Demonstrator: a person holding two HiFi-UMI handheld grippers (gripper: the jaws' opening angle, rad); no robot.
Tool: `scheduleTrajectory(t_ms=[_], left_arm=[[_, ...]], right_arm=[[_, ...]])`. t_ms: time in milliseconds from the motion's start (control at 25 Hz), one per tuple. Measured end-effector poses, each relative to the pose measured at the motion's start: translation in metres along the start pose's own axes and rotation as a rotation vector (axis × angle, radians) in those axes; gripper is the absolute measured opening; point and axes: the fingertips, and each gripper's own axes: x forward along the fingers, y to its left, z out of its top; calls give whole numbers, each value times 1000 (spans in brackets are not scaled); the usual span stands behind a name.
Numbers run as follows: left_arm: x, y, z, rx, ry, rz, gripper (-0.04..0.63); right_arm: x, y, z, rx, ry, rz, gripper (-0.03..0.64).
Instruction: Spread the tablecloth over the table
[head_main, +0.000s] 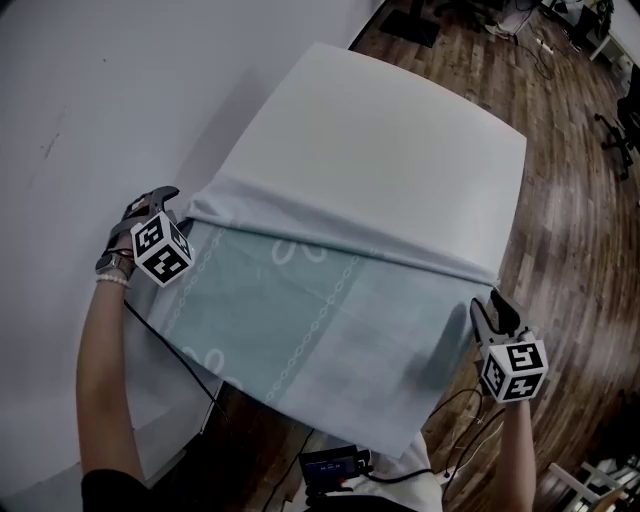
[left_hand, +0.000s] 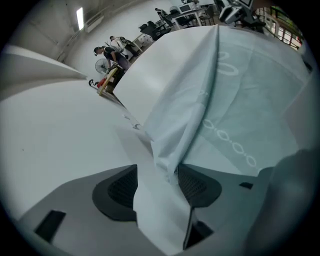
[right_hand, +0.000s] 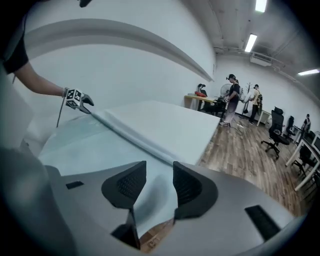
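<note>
While looking steeply down from the head view, noted tablecloth (head_main: 330, 320) covering only the near part of the table (head_main: 390, 130). Thin, matte, pale teal fabric, printed with white chain-link lines and small loops. Hanging off the near edge in a soft, uneven flap. Bunched into a long rounded ridge running straight across from the left edge to the right edge, whiter than the flat part. Beyond the ridge, bare tabletop: smooth, white, rectangular, with rounded far corners.

Left gripper (head_main: 172, 200) at the left edge, at the ridge's end. Seen in the left gripper view with jaws spread wide. Crumpled fold of the cloth lying loose in the gap between the dark ribbed pads (left_hand: 118, 191), not pinched.

Right gripper (head_main: 492, 305) at the right edge, just beside the ridge's other end. Jaws partly apart in the right gripper view. Cloth's edge lying flat in the gap between the textured pads (right_hand: 126, 186), not clamped.

Grey moulded gripper bodies, a white cube (head_main: 160, 250) with black square markers on each. Plain white wall (head_main: 90, 100) along the table's left side. Glossy dark wood-plank floor (head_main: 570, 250) to the right. Several people (right_hand: 232, 100) standing far across the room, too small for detail.
</note>
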Motion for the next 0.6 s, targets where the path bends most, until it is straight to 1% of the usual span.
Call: scheduleTrajectory(t_ms=[40,120,160,200,280,320,360,400,480,600], left_arm=[[0,-1,0,2,-15,7,264],[1,-3,1,-16,-37,9,241],[2,-4,2,-13,-44,12,226],[2,-6,4,9,-48,20,188],[4,-12,10,96,-46,45,77],[5,-14,12,138,-42,48,33],[4,-15,13,157,-43,39,24],[2,-11,14,149,-51,25,21],[-5,6,20,100,-84,17,20],[-8,44,38,63,-125,70,18]], right_arm=[[1,14,4,-14,-16,30,183],[3,39,10,-35,-37,79,158],[4,50,12,-47,-40,94,142],[5,59,11,-62,-37,101,121],[11,73,7,-97,-10,100,68],[14,78,2,-115,12,97,50],[17,83,-1,-133,33,93,44],[19,85,-4,-152,45,88,40],[20,85,-5,-177,52,78,34],[21,85,-3,-166,61,79,34]])
